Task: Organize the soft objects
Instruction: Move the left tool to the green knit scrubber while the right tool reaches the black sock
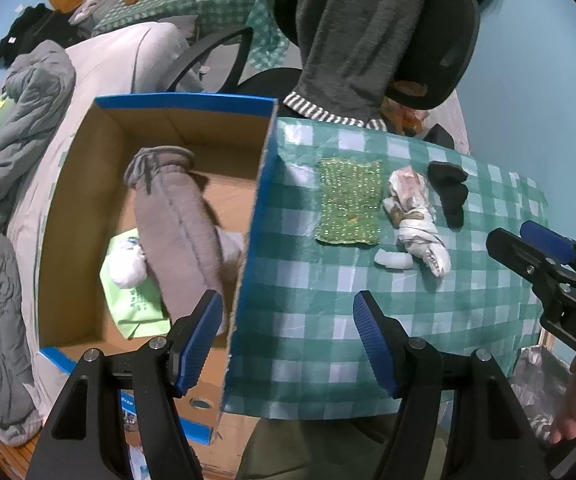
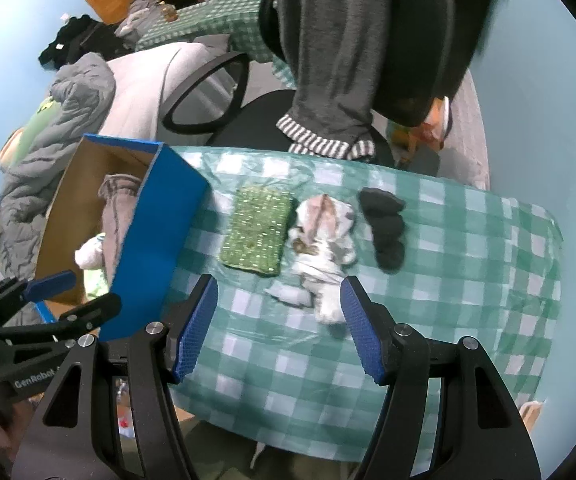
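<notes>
grey garment (image 1: 179, 224) inside cardboard box (image 1: 183, 106)

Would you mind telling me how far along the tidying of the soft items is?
Partly done: the grey plush and white bundle already lie in the box. Both the left gripper and right gripper are open and empty. The green cloth, patterned cloth and black item remain on the table.

Black office chair (image 1: 440, 32) behind checkered tablecloth (image 1: 308, 340), grey quilt (image 1: 3, 168) beside.

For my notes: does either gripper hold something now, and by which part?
Nothing is held. The left gripper and the right gripper are both open and empty.
</notes>
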Demonstrator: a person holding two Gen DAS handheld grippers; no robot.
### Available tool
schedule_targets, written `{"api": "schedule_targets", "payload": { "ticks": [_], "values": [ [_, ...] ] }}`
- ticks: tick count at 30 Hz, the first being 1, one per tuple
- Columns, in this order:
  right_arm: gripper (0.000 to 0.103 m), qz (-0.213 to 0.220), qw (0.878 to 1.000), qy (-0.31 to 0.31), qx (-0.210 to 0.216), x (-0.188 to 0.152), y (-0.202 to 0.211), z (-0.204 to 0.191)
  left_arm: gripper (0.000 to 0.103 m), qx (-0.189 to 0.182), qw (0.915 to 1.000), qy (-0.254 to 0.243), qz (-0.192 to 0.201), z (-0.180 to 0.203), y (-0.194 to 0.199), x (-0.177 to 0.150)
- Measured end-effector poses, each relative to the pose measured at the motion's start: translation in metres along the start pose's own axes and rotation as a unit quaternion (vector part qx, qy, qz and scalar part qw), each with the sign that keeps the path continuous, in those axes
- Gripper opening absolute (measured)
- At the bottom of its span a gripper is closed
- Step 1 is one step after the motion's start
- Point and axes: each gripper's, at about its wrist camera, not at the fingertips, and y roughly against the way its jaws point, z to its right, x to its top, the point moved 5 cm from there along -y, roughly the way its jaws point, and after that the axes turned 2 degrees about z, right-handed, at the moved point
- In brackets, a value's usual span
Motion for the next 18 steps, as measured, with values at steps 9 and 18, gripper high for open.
{"api": "schedule_targets", "payload": {
  "ticks": [9, 18],
  "values": [
    [0.065, -0.005, 1.0, -0.018, -0.015, -0.007, 0.002, 0.037, 0.07, -0.004, 0.9996, -0.026, -0.009, 0.027, -0.011, 0.012],
    [0.065, -0.005, 0.999, -0.02, -0.025, -0.005, 0.001, 0.064, 0.071, -0.006, 0.9987, -0.043, -0.026, 0.046, -0.029, 0.021]
  ]
}}
